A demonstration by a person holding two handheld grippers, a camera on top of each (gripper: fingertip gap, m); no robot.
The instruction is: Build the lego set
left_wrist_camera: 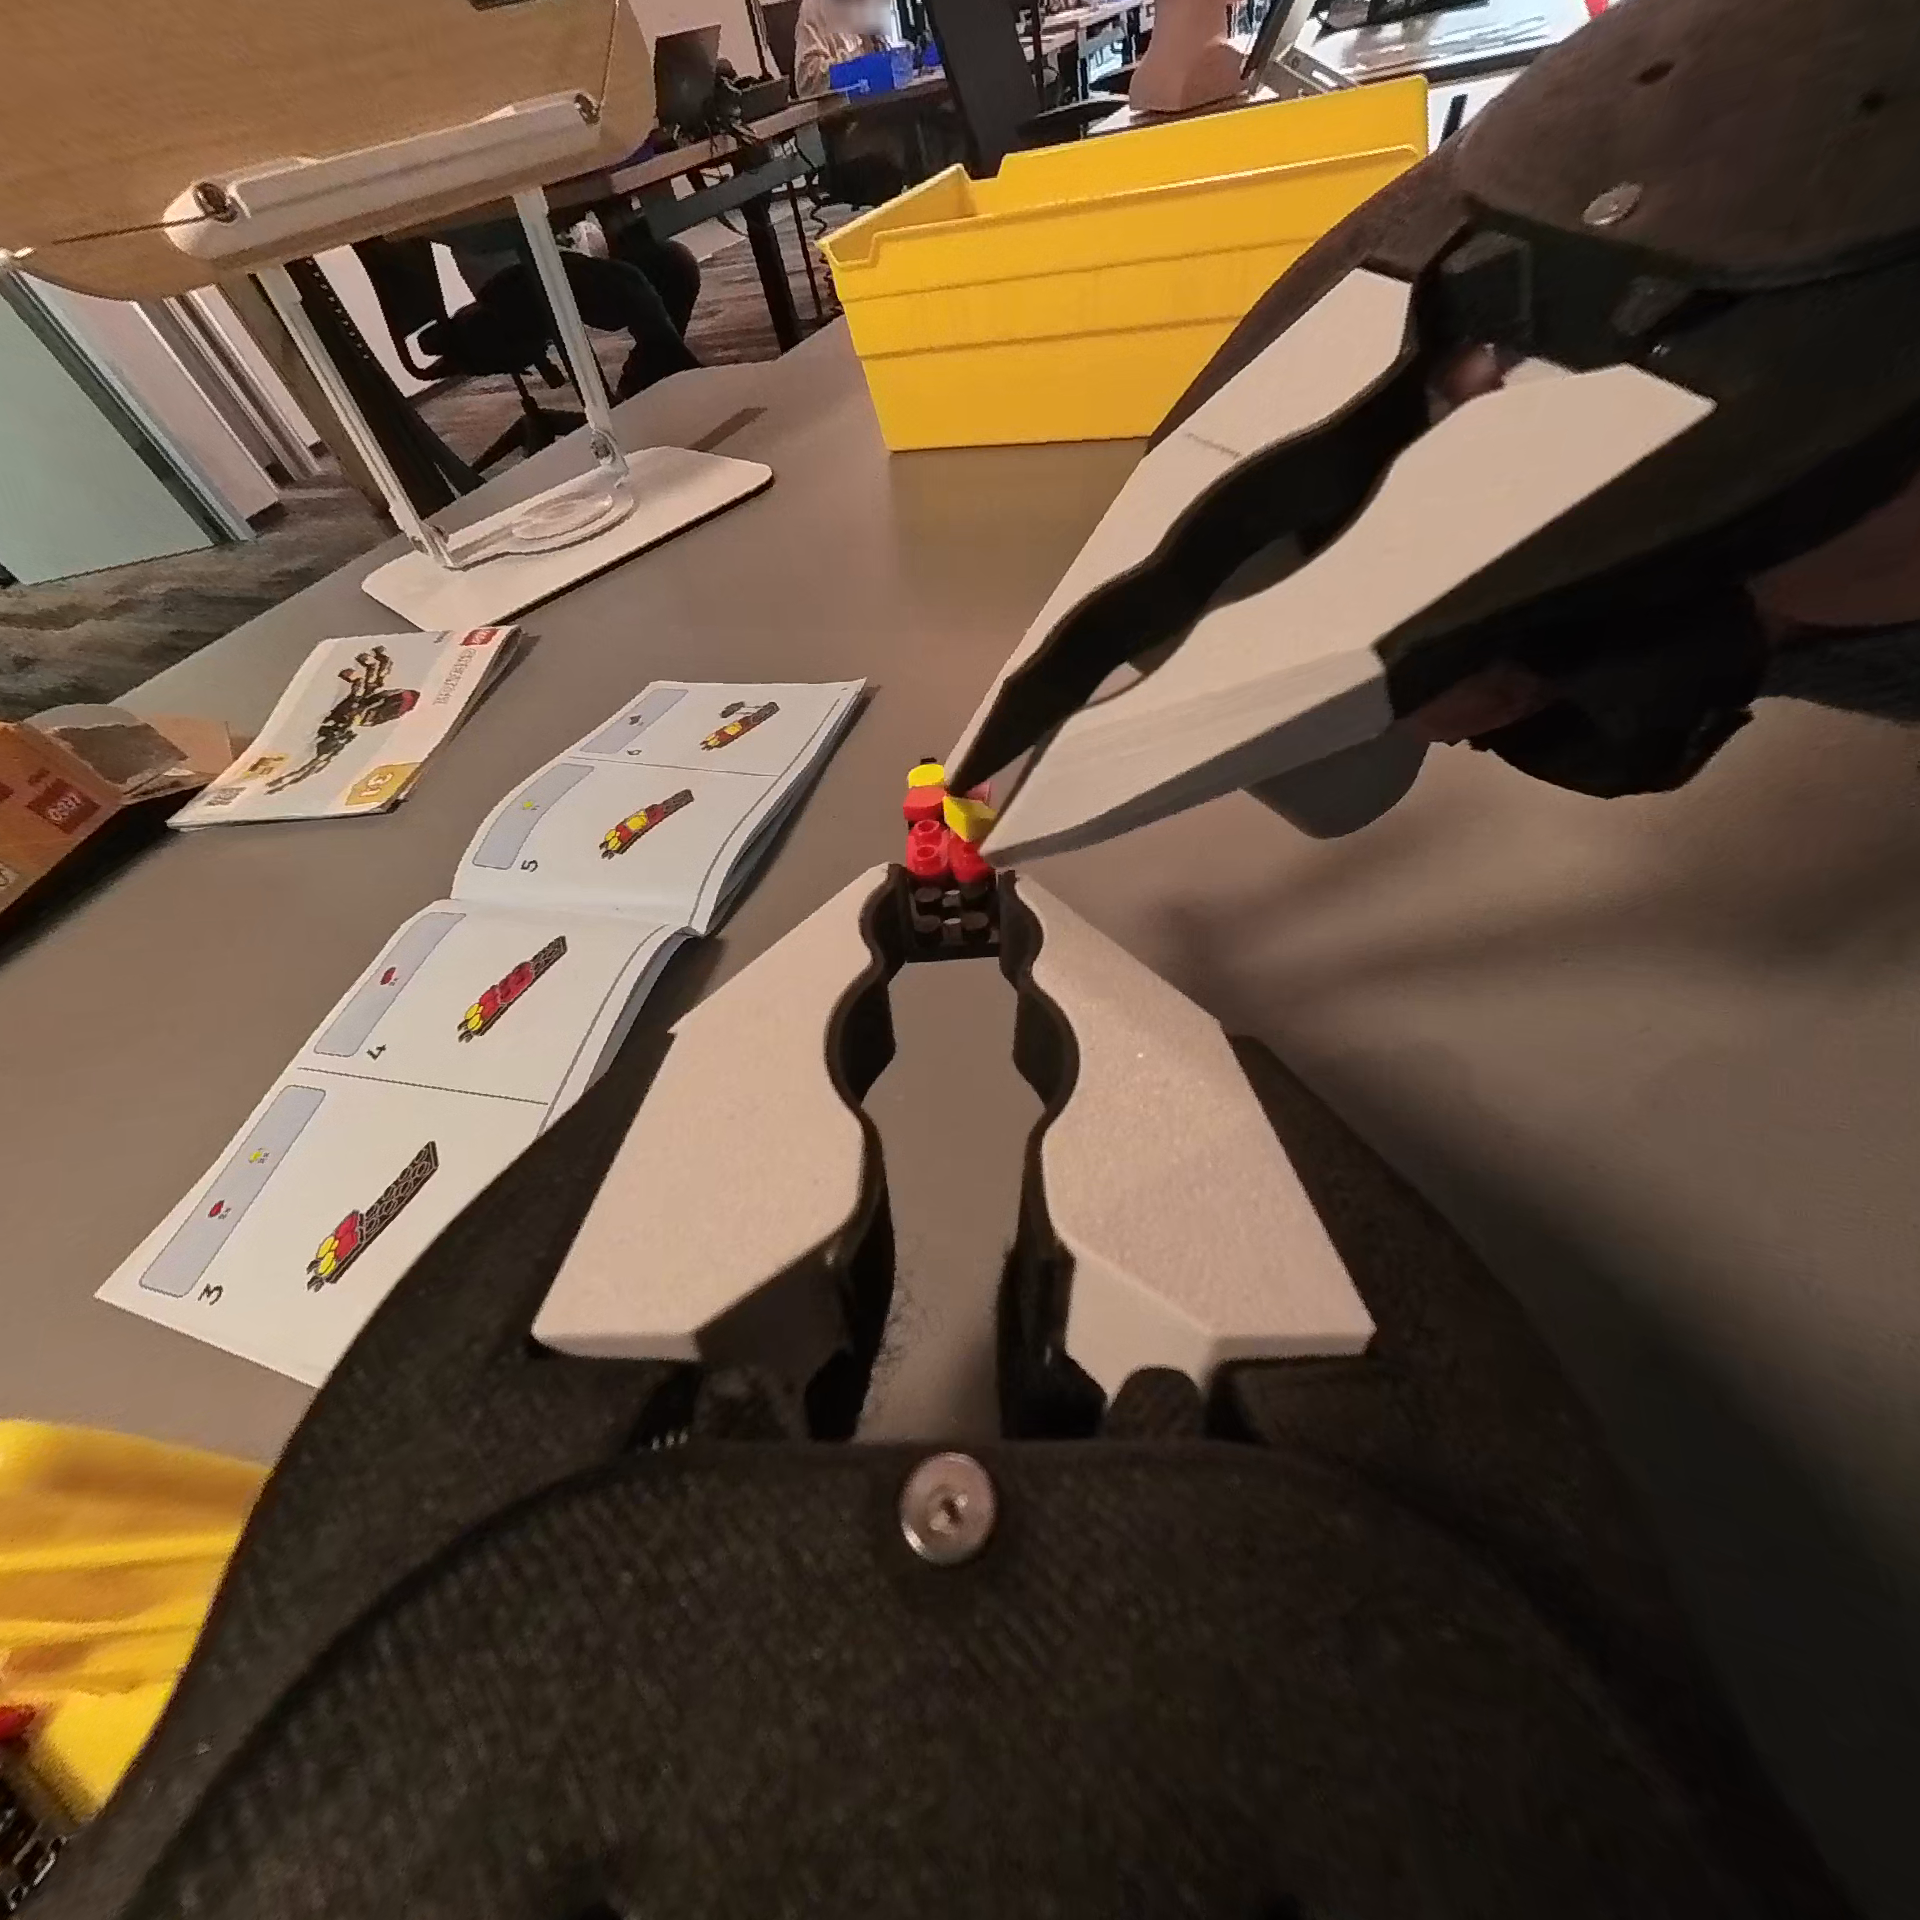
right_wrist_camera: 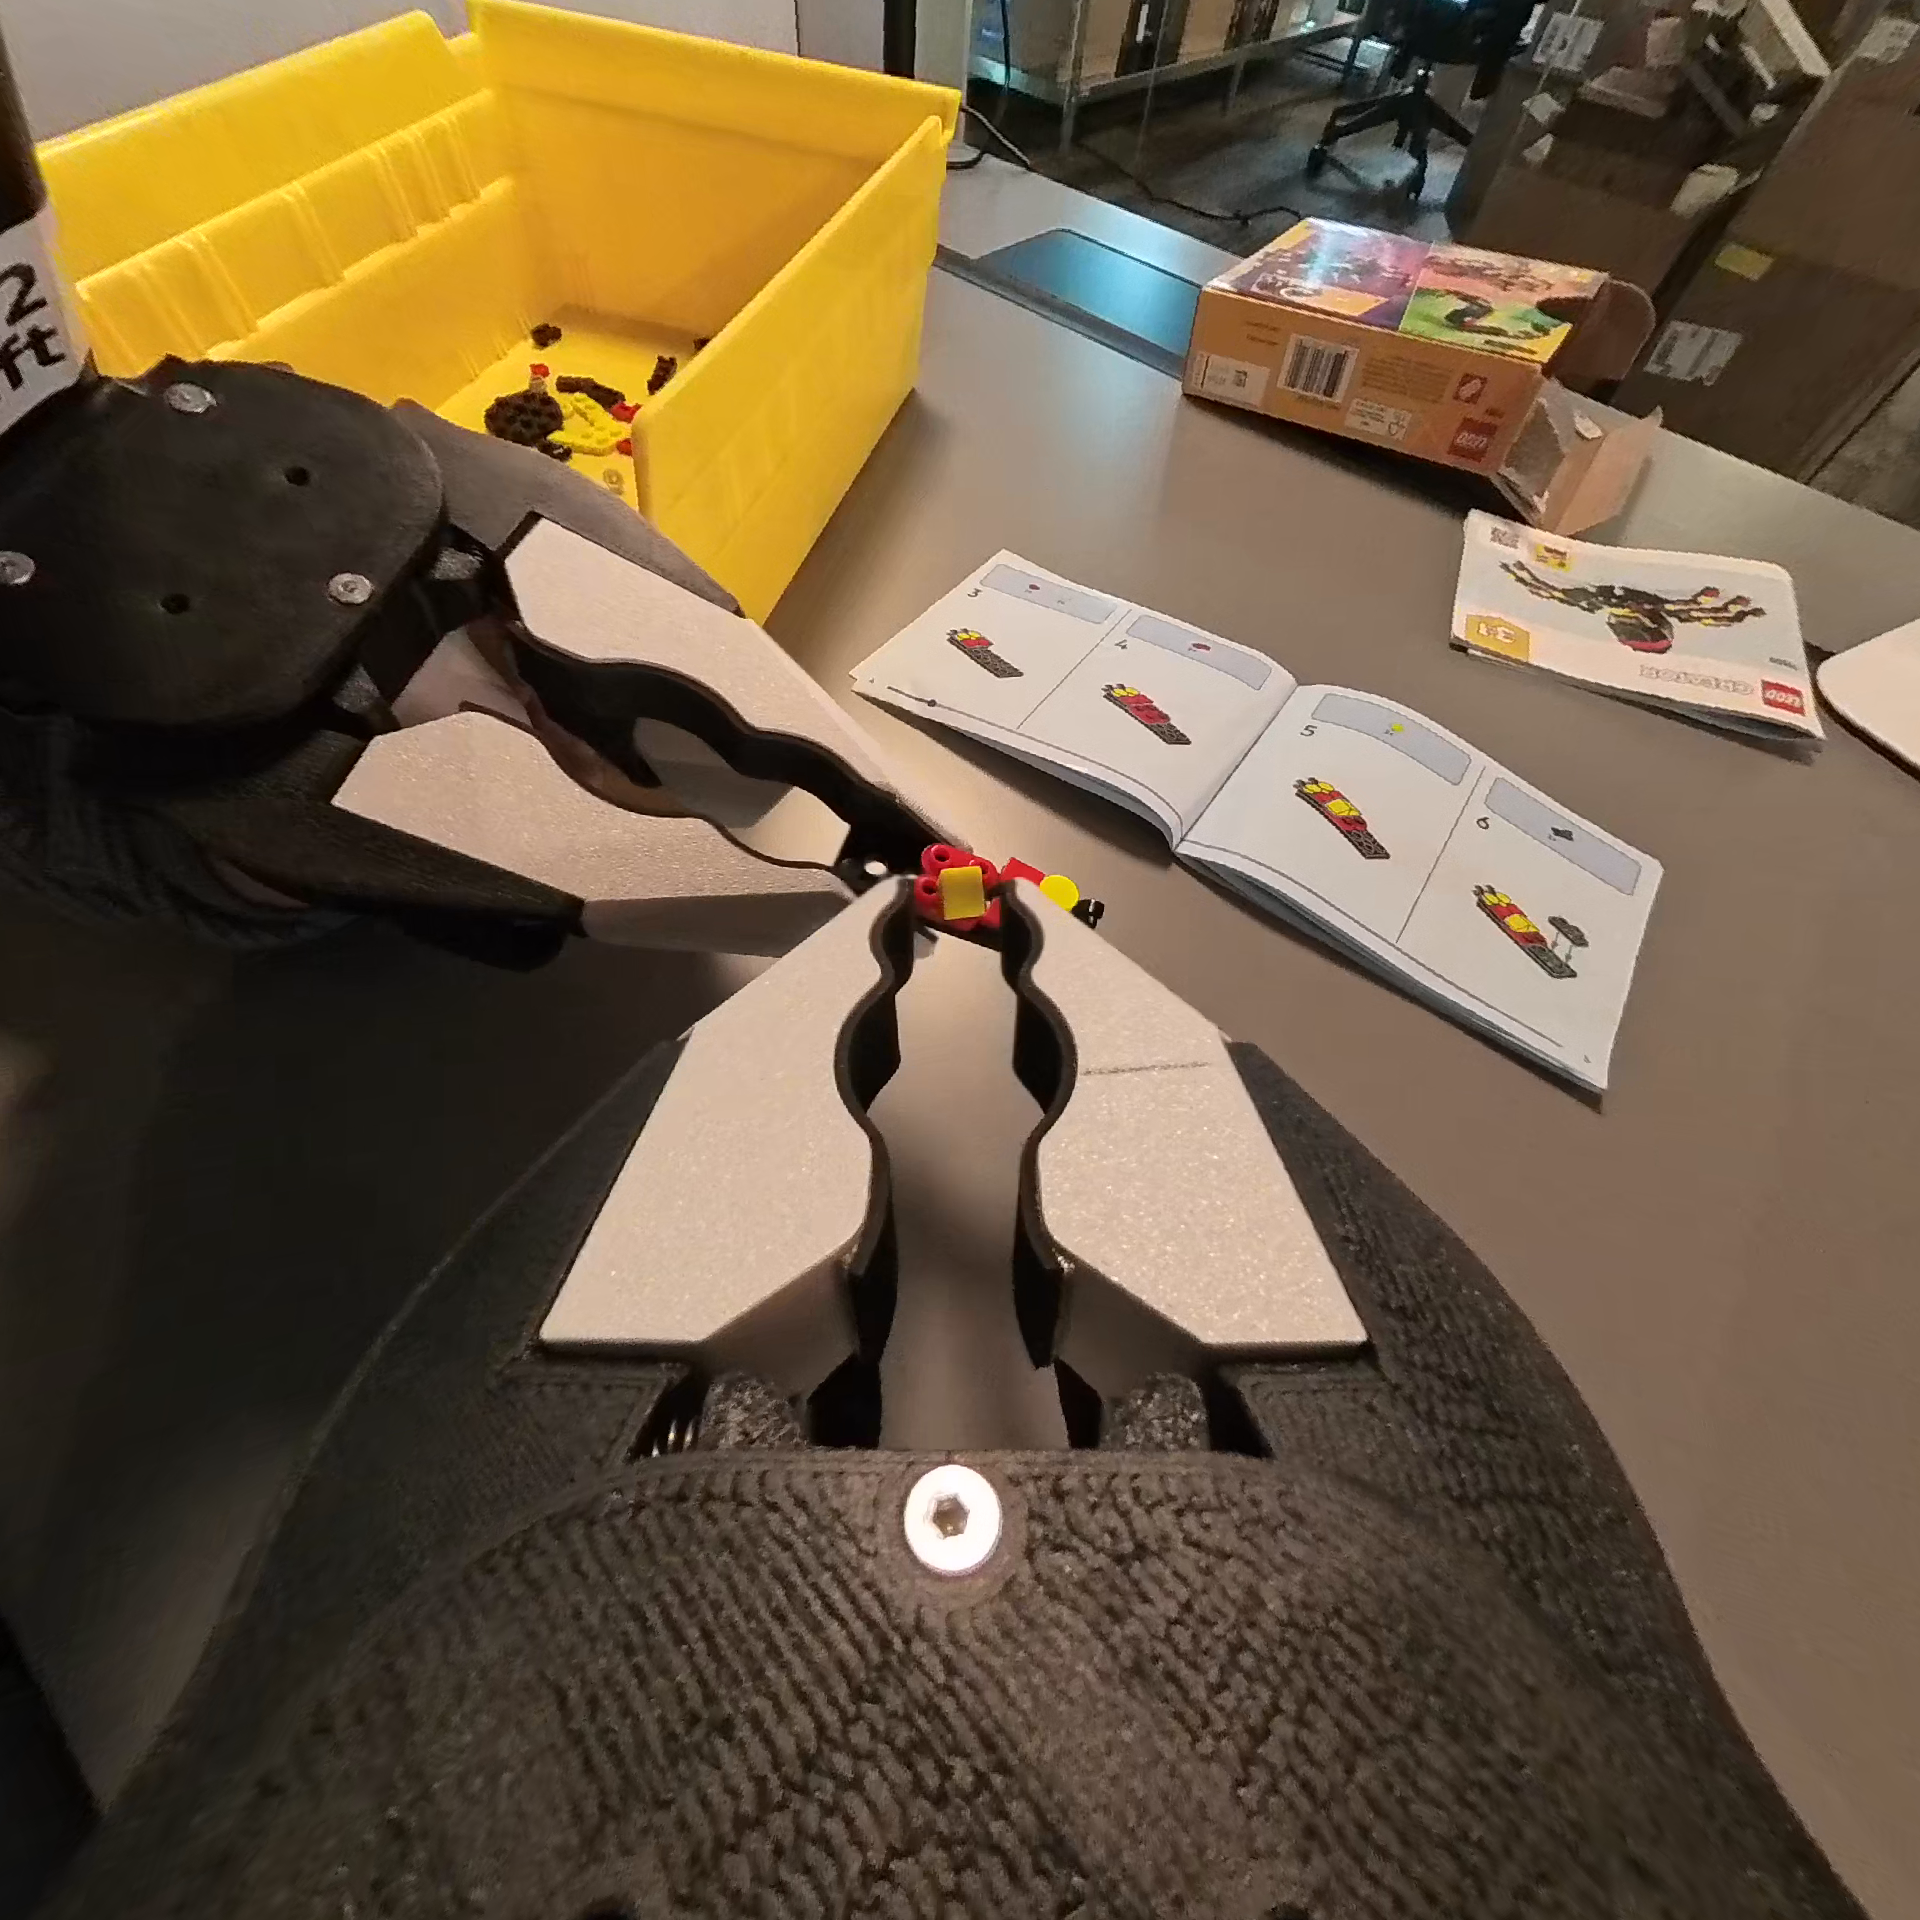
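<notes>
My left gripper (left_wrist_camera: pixel 951 888) is shut on the near end of a black plate (left_wrist_camera: pixel 951 920) of the small lego build, holding it just above the grey table. Red studs (left_wrist_camera: pixel 928 844) and a round yellow piece (left_wrist_camera: pixel 925 775) sit on the plate. My right gripper (right_wrist_camera: pixel 961 906) comes in from the upper right in the left wrist view (left_wrist_camera: pixel 968 821). It is shut on a small yellow brick (right_wrist_camera: pixel 960 894) on top of the red pieces. The left gripper (right_wrist_camera: pixel 871 868) reaches in from the left in the right wrist view.
A yellow bin (right_wrist_camera: pixel 790 364) holding loose pieces (right_wrist_camera: pixel 561 410) stands behind the build. An open instruction booklet (right_wrist_camera: pixel 1299 790), a second booklet (right_wrist_camera: pixel 1631 634) and the lego box (right_wrist_camera: pixel 1382 353) lie beside it. A stand with a white base (left_wrist_camera: pixel 582 540) is at the table's far edge. The tips of both grippers are at nearly the same place.
</notes>
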